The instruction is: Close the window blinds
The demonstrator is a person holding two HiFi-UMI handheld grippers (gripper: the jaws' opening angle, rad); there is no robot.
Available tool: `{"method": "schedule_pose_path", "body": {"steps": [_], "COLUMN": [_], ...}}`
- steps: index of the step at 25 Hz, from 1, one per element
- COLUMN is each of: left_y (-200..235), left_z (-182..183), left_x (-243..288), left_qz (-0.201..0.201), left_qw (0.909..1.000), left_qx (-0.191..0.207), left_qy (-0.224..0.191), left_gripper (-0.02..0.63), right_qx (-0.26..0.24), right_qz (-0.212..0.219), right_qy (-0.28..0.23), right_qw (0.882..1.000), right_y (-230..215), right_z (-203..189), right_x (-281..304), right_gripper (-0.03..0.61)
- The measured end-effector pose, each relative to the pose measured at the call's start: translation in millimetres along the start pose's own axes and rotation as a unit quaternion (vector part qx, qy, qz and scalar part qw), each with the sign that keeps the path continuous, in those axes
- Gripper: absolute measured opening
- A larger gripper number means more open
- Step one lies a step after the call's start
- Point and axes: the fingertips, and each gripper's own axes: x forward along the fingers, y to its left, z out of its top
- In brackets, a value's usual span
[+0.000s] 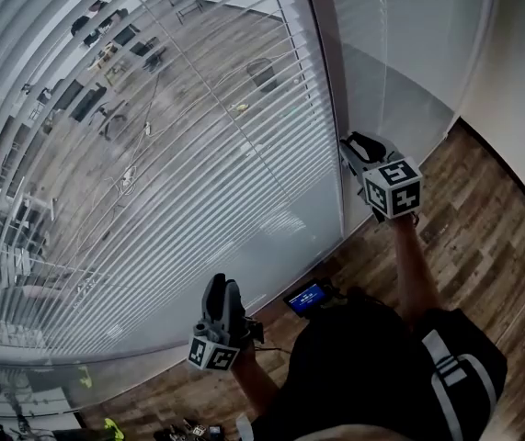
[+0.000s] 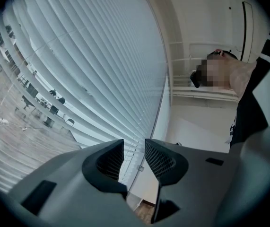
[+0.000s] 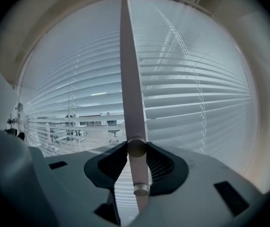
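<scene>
White slatted window blinds (image 1: 152, 154) fill the left and middle of the head view; desks and chairs show through the gaps between the slats. My right gripper (image 1: 349, 145) is raised at the blinds' right edge, beside the window frame. In the right gripper view its jaws (image 3: 137, 160) are shut on the blinds' pale wand (image 3: 131, 89), which runs straight up in front of the slats (image 3: 191, 93). My left gripper (image 1: 223, 288) hangs lower, near the bottom of the blinds. Its jaws (image 2: 135, 157) stand open with nothing between them, pointing up along the slats (image 2: 92, 65).
Wooden floor (image 1: 483, 219) lies to the right and below. A small device with a lit blue screen (image 1: 306, 297) sits on the floor by the window. A white wall (image 1: 519, 53) closes the right side. Small items (image 1: 106, 425) lie at the bottom left.
</scene>
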Motion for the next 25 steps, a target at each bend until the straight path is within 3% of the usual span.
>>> {"method": "schedule_pose_path", "body": {"steps": [3,6,9,12,15,18,20,25], "left_y": [-1.1,-1.9,-2.8,-2.3,-1.2,-0.6,-0.4,0.9], "left_z": [0.3,0.3,0.0,0.4,-0.3,-2.0,-2.4,-2.4], "left_x": [0.4,2.3,3.6,3.4,4.1,5.6,6.5,7.3], "left_qz": [-0.002,-0.004,-0.005,-0.004,-0.002,-0.002,-0.002,-0.003], "left_qw": [1.0,1.0,1.0,1.0,1.0,1.0,1.0,1.0], "left_qx": [0.001,0.001,0.0,0.0,-0.001,-0.002,-0.003,-0.004], "left_qy": [0.001,0.002,0.003,0.005,0.004,0.003,0.004,0.005], "left_gripper": [0.138,0.138,0.138,0.138,0.138,0.138,0.138,0.138], "right_qx": [-0.105,-0.218,-0.268,-0.286,-0.25,-0.137,-0.056,0.061], "right_qz": [-0.035,-0.081,-0.101,-0.115,-0.101,-0.067,-0.037,0.013], "right_qy": [0.005,0.015,0.021,0.031,0.038,0.03,0.022,0.007], "right_qw": [0.994,0.972,0.958,0.951,0.962,0.988,0.997,0.998], "right_y": [2.3,6.2,9.6,8.7,6.0,2.8,0.4,-1.4], "right_z": [1.2,7.4,11.4,11.4,5.1,3.3,2.2,0.2], "right_x": [-4.3,-6.2,-4.2,-3.3,-0.8,0.5,0.9,1.9], "right_gripper": [0.138,0.151,0.15,0.132,0.131,0.13,0.13,0.13]}}
